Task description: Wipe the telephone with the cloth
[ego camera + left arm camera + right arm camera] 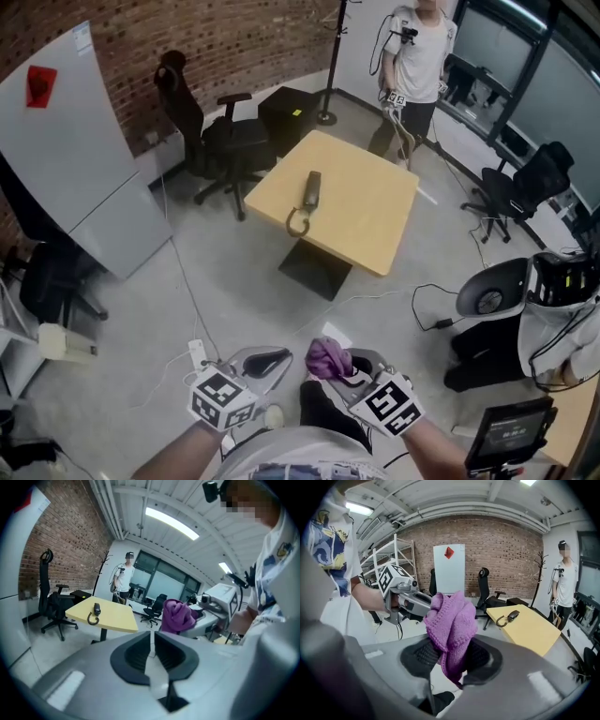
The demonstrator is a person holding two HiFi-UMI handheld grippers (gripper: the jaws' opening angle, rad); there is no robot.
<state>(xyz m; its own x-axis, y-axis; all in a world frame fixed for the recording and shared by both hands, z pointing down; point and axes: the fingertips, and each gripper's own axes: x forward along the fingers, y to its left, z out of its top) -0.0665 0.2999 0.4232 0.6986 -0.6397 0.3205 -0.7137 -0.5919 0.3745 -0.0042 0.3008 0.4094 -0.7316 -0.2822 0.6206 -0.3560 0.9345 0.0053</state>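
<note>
A black telephone handset (312, 187) with a coiled cord lies on the yellow square table (375, 220), far ahead of both grippers. In the left gripper view the telephone (96, 607) is small on that table (115, 617); in the right gripper view the telephone (513, 615) lies on the table (534, 630) at the right. My right gripper (330, 364) is shut on a bunched purple cloth (328, 356), and the cloth (451, 627) sticks up from between the jaws. My left gripper (267, 362) is shut with nothing between its jaws, beside the cloth (177, 616).
A black office chair (220, 141) and a black box (295, 112) stand beyond the table. A person (417, 56) stands at the far side near a coat-stand pole (330, 66). A white panel (75, 150) leans at the left. More chairs (511, 187) and floor cables (427, 300) lie to the right.
</note>
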